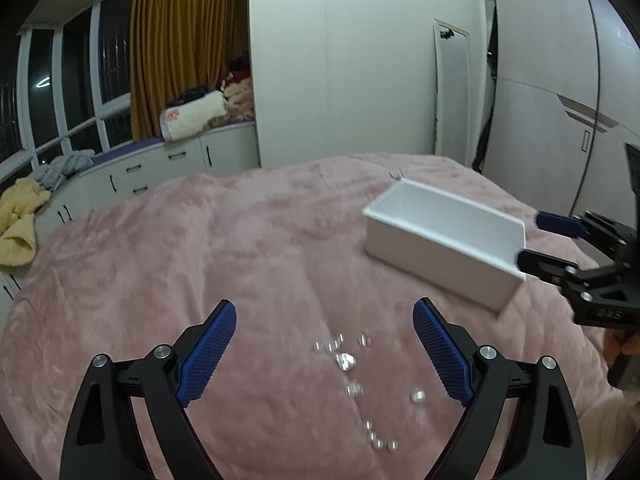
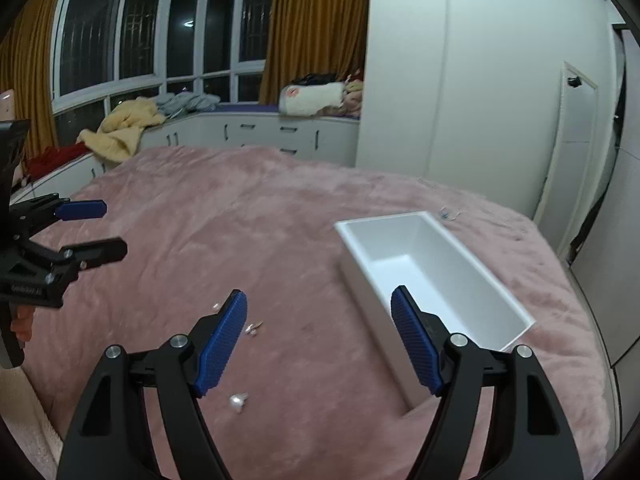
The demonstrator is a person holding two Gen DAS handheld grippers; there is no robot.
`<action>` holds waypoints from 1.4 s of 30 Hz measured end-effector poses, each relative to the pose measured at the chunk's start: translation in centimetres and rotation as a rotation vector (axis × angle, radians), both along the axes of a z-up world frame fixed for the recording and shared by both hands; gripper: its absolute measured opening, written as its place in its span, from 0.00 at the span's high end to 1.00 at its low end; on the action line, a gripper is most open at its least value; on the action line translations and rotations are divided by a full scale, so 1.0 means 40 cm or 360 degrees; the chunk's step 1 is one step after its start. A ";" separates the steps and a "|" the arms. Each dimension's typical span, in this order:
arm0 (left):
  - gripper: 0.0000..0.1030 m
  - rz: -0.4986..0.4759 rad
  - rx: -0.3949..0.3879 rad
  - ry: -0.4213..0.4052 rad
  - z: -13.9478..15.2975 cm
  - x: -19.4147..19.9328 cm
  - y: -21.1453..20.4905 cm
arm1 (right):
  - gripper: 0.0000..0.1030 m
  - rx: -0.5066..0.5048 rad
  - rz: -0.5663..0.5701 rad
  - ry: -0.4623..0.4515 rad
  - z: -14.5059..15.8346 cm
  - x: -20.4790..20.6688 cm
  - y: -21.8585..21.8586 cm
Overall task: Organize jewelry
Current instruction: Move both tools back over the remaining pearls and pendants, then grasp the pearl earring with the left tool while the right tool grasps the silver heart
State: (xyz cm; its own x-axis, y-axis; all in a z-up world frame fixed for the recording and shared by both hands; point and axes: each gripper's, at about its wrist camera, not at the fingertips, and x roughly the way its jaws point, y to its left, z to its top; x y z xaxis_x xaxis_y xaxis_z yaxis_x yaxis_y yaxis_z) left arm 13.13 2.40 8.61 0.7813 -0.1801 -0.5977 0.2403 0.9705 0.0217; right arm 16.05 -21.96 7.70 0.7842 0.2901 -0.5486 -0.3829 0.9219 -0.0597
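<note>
Several small silver and pearl jewelry pieces lie scattered on the pink blanket. My left gripper is open and empty, hovering just above them. A white rectangular box stands empty on the blanket to the right. My right gripper is open and empty, with its right finger over the box's near end. A pearl earring and a small silver piece lie by its left finger. Each gripper also shows in the other's view, the right one and the left one.
The bed fills the foreground. A small silver item lies on the blanket beyond the box. White cabinets with piled clothes run under the windows. A wardrobe stands at the right.
</note>
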 end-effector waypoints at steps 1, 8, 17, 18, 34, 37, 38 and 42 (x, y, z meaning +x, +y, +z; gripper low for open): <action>0.11 -0.0009 -0.0006 0.0014 -0.014 -0.008 0.003 | 0.29 -0.0007 0.0016 0.0020 -0.018 -0.002 0.015; 0.15 -0.0080 -0.0029 0.0159 -0.145 -0.038 -0.020 | 0.29 -0.0058 0.0055 0.0111 -0.120 -0.019 0.060; 0.30 -0.0110 -0.0034 0.0307 -0.285 -0.029 -0.066 | 0.31 -0.0046 0.0087 0.0240 -0.266 -0.028 0.076; 0.33 -0.0117 -0.0019 0.0331 -0.300 -0.026 -0.069 | 0.33 -0.0055 0.0094 0.0251 -0.278 -0.030 0.082; 0.56 -0.0123 0.0113 0.0537 -0.437 0.014 -0.080 | 0.52 -0.0141 0.0211 0.0477 -0.433 -0.004 0.132; 0.60 -0.0130 0.0131 0.0533 -0.446 0.014 -0.084 | 0.55 -0.0146 0.0223 0.0510 -0.452 0.000 0.135; 0.61 -0.0131 0.0139 0.0533 -0.450 0.014 -0.085 | 0.59 -0.0148 0.0228 0.0514 -0.455 0.001 0.136; 0.72 -0.0137 0.0142 0.0541 -0.457 0.018 -0.086 | 0.71 -0.0137 0.0267 0.0542 -0.460 0.001 0.145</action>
State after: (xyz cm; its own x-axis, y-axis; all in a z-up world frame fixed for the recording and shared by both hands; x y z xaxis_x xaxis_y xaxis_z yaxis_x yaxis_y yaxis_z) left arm 13.87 -1.02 -9.69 0.5196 -0.1719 -0.8369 0.3291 0.9442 0.0104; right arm 16.10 -16.17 -10.71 0.4983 0.3404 -0.7974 -0.5391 0.8419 0.0225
